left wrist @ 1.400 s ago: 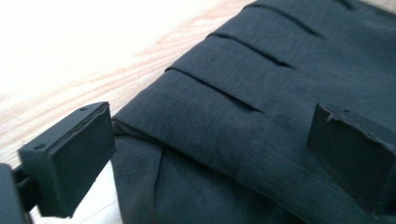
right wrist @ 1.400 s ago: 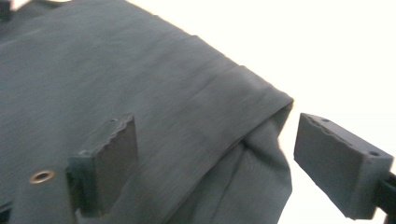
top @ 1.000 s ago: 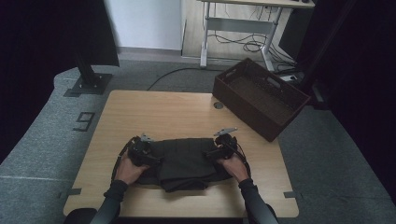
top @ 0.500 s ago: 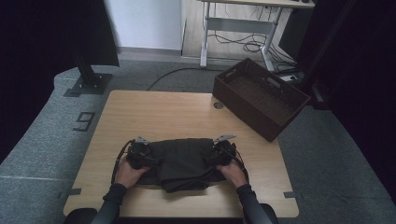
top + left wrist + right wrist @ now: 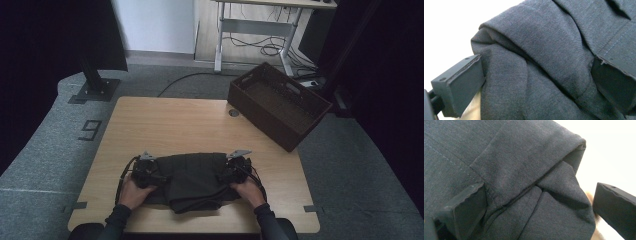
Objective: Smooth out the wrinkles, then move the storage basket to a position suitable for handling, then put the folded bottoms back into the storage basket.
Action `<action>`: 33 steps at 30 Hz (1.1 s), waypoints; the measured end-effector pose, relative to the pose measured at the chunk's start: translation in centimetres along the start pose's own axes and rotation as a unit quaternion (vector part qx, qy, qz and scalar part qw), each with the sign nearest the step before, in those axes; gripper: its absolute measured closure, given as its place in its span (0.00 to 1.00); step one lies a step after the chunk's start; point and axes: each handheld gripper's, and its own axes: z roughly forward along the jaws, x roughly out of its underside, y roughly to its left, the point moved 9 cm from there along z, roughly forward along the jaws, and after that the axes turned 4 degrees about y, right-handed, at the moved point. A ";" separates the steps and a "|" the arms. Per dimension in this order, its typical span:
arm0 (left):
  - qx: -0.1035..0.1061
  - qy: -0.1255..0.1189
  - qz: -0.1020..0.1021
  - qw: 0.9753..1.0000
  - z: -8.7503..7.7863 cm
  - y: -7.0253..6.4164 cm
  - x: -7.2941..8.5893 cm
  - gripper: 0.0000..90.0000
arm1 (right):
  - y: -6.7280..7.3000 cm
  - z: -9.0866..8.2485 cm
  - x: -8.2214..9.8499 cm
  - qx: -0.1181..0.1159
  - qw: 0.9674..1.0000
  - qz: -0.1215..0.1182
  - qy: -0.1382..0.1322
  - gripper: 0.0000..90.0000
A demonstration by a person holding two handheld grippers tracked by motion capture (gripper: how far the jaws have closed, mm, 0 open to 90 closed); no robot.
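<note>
A folded dark grey garment (image 5: 192,177) lies near the front edge of the wooden table (image 5: 170,120). My left gripper (image 5: 159,177) is at its left edge and my right gripper (image 5: 223,176) at its right edge, each held in a hand. In the left gripper view the garment (image 5: 544,50) bulges between the wide-apart jaws of the left gripper (image 5: 536,85), which is open. In the right gripper view a folded corner of the garment (image 5: 511,157) sits between the spread jaws of the right gripper (image 5: 539,207), also open.
A dark brown open crate (image 5: 280,105) overhangs the table's far right corner. A small round grommet (image 5: 234,113) sits in the tabletop near it. A black stand base (image 5: 95,90) rests on the floor at the far left.
Both hands and grippers have drawn slightly toward the table's front edge, staying at the garment's two sides. The garment keeps its folded shape.
</note>
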 end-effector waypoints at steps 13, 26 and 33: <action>-0.004 -0.006 -0.002 1.000 -1.4 -1.4 2.3 0.00 | 1.9 -0.9 1.3 -0.011 1.000 -0.012 0.000 0.00; -0.002 -0.004 0.005 1.000 -2.1 -3.2 3.7 0.01 | 3.1 -2.3 3.2 -0.018 1.000 -0.020 -0.002 0.00; 0.000 0.000 0.010 1.000 -2.5 -4.2 4.5 0.01 | 3.6 -3.0 4.1 -0.020 1.000 -0.023 0.001 0.00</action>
